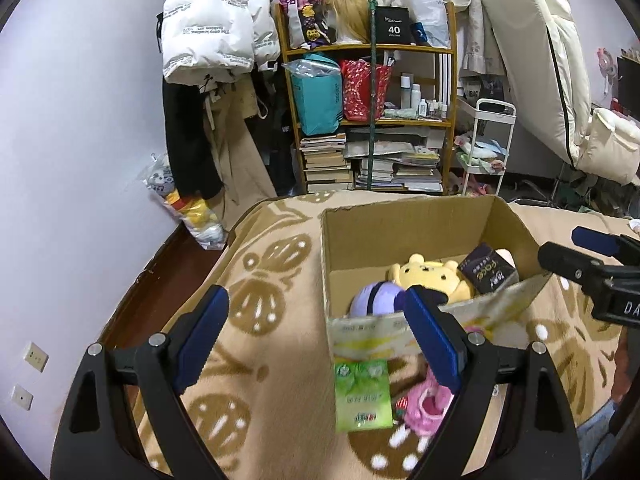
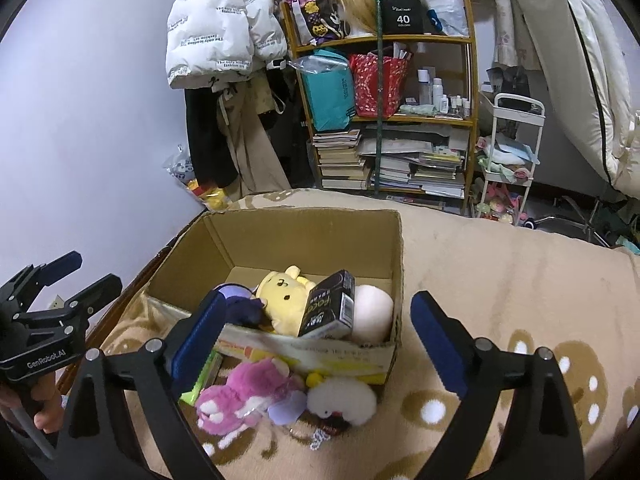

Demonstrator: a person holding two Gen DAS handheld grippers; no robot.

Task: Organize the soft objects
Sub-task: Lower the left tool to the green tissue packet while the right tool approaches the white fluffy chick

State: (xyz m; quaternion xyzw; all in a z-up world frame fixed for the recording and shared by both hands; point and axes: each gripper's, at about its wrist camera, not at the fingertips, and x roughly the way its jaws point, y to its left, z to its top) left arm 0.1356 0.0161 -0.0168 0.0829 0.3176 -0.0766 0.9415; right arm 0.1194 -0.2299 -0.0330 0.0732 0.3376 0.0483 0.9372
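Showing a beige fleece blanket with brown beetle motifs (image 2: 500,280) spread over a bed, on which an open brown cardboard box (image 2: 300,236) stands at the centre of the right wrist view. Inside lie a yellow bear plush (image 2: 284,292), a purple round plush (image 1: 374,298), a pale pink round cushion (image 2: 372,312) and a dark tissue pack (image 2: 330,304). At 6 o'clock of the box, on the blanket, rest a pink furry plush (image 2: 240,396), a white fluffy plush (image 2: 342,398) and a green tissue pack (image 1: 362,394). Left gripper (image 1: 316,332) and right gripper (image 2: 320,340) both hover with jaws apart, holding nothing. At 12 o'clock stands a wooden shelf (image 2: 400,120) of books and bags; a white puffer jacket (image 2: 216,32) hangs at 11 o'clock against a pale wall (image 2: 88,120).
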